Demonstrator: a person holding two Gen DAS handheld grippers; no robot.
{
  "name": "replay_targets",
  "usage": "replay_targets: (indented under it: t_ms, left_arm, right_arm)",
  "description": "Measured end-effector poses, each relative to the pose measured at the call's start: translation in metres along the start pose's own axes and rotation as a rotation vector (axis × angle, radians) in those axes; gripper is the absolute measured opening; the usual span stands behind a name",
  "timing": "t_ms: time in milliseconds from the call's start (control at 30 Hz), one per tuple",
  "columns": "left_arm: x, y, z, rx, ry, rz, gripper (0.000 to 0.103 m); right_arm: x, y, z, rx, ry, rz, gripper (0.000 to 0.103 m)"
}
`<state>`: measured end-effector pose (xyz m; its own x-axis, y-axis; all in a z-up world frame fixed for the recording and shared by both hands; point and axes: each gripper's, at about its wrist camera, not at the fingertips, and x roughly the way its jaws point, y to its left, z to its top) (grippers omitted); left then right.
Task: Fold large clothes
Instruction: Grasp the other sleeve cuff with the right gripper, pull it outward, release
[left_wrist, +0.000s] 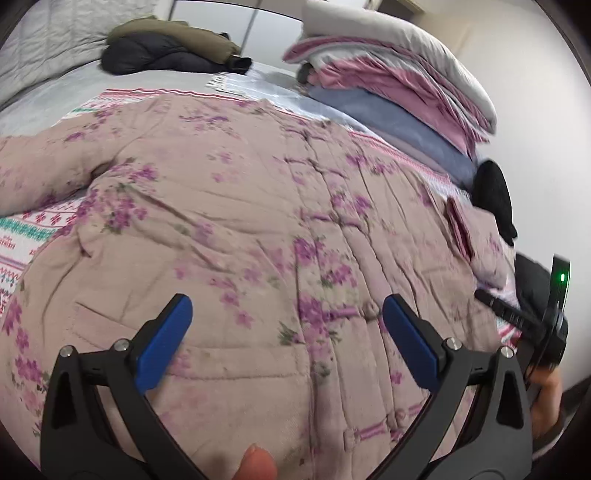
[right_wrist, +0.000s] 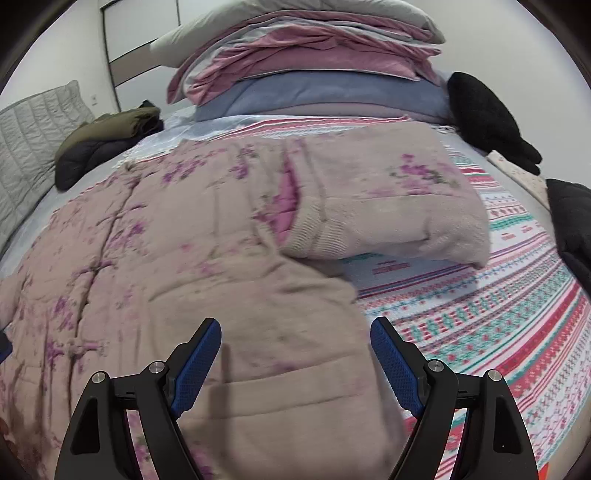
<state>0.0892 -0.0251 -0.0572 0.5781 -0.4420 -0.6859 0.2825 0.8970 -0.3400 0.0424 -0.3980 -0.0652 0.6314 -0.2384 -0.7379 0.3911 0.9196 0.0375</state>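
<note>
A large pink quilted jacket with purple flowers (left_wrist: 258, 221) lies spread flat on the bed, front up. In the right wrist view the jacket (right_wrist: 166, 258) has its right sleeve (right_wrist: 388, 206) folded across, lying over the striped bedsheet (right_wrist: 498, 314). My left gripper (left_wrist: 287, 310) is open and empty, just above the jacket's lower front. My right gripper (right_wrist: 295, 332) is open and empty, over the jacket's right hem edge. The right gripper's body (left_wrist: 546, 325) shows at the right edge of the left wrist view.
A stack of folded bedding and pillows (right_wrist: 314, 66) sits at the head of the bed. A dark and olive coat pile (left_wrist: 170, 48) lies far left. Black garments (right_wrist: 491, 118) lie at the right by the wall.
</note>
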Motion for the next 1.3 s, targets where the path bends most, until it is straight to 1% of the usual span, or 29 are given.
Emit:
replay_targets:
  t_ms: [133, 233, 300, 433, 533, 667, 700, 767, 833, 867, 900, 933, 1000, 1033, 1067, 1100, 1133, 1167, 1233, 1267, 1300]
  left_arm:
    - [0.002, -0.008, -0.001, 0.061, -0.002, 0.059, 0.102]
    - [0.003, -0.015, 0.000, 0.122, -0.003, 0.116, 0.102]
    - [0.002, -0.016, 0.001, 0.142, -0.003, 0.117, 0.102]
    - [0.002, -0.015, 0.004, 0.150, 0.005, 0.104, 0.102]
    - [0.008, -0.013, 0.006, 0.142, 0.025, 0.100, 0.102]
    - [0.012, -0.012, 0.006, 0.138, 0.037, 0.115, 0.102]
    - [0.013, -0.011, 0.006, 0.139, 0.038, 0.116, 0.102]
    - [0.014, -0.011, 0.006, 0.142, 0.042, 0.122, 0.102]
    - [0.015, -0.010, 0.007, 0.139, 0.046, 0.125, 0.102]
    - [0.015, -0.010, 0.007, 0.134, 0.049, 0.123, 0.102]
    - [0.015, -0.009, 0.007, 0.131, 0.050, 0.122, 0.102]
    - [0.014, -0.008, 0.008, 0.129, 0.049, 0.121, 0.102]
    - [0.014, -0.006, 0.009, 0.127, 0.047, 0.122, 0.102]
    - [0.015, -0.005, 0.009, 0.127, 0.047, 0.125, 0.102]
    - [0.015, -0.003, 0.009, 0.126, 0.048, 0.129, 0.102]
    - [0.016, -0.002, 0.009, 0.124, 0.049, 0.134, 0.102]
    - [0.017, -0.001, 0.009, 0.124, 0.049, 0.137, 0.102]
    - [0.018, 0.000, 0.009, 0.125, 0.048, 0.143, 0.102]
    - [0.019, 0.002, 0.009, 0.130, 0.047, 0.157, 0.102]
    - [0.020, 0.003, 0.009, 0.132, 0.047, 0.162, 0.102]
    - [0.021, 0.004, 0.009, 0.135, 0.046, 0.165, 0.102]
  right_arm:
    - [-0.008, -0.018, 0.005, 0.014, -0.023, -0.047, 0.084]
    - [-0.014, -0.032, 0.012, 0.042, -0.019, -0.062, 0.084]
    - [-0.017, -0.042, 0.018, 0.067, -0.013, -0.050, 0.084]
    - [-0.023, -0.054, 0.027, 0.068, -0.038, -0.081, 0.084]
    - [-0.009, -0.043, 0.035, 0.011, -0.024, -0.082, 0.084]
    - [0.023, -0.002, 0.046, -0.162, -0.004, -0.099, 0.084]
    - [0.033, 0.006, 0.051, -0.181, -0.002, -0.108, 0.084]
    - [0.053, 0.013, 0.061, -0.172, 0.025, -0.118, 0.084]
    - [0.074, 0.009, 0.070, -0.146, 0.068, -0.156, 0.078]
    - [0.078, 0.003, 0.074, -0.129, 0.076, -0.163, 0.065]
    - [0.079, -0.003, 0.077, -0.107, 0.076, -0.153, 0.030]
    - [0.077, -0.013, 0.082, -0.083, 0.083, -0.141, 0.018]
    - [0.066, -0.031, 0.090, -0.037, 0.083, -0.126, 0.017]
    - [0.054, -0.041, 0.096, -0.026, 0.062, -0.127, 0.016]
    - [0.043, -0.049, 0.103, -0.034, 0.035, -0.159, 0.016]
    - [0.032, -0.056, 0.110, -0.048, 0.005, -0.204, 0.016]
    - [0.016, -0.067, 0.120, -0.066, -0.044, -0.277, 0.015]
    - [0.006, -0.074, 0.128, -0.073, -0.073, -0.329, 0.015]
    - [-0.021, -0.108, 0.151, -0.043, -0.141, -0.457, 0.013]
    - [-0.028, -0.119, 0.157, -0.031, -0.158, -0.501, 0.013]
    - [-0.037, -0.138, 0.167, -0.017, -0.178, -0.573, 0.012]
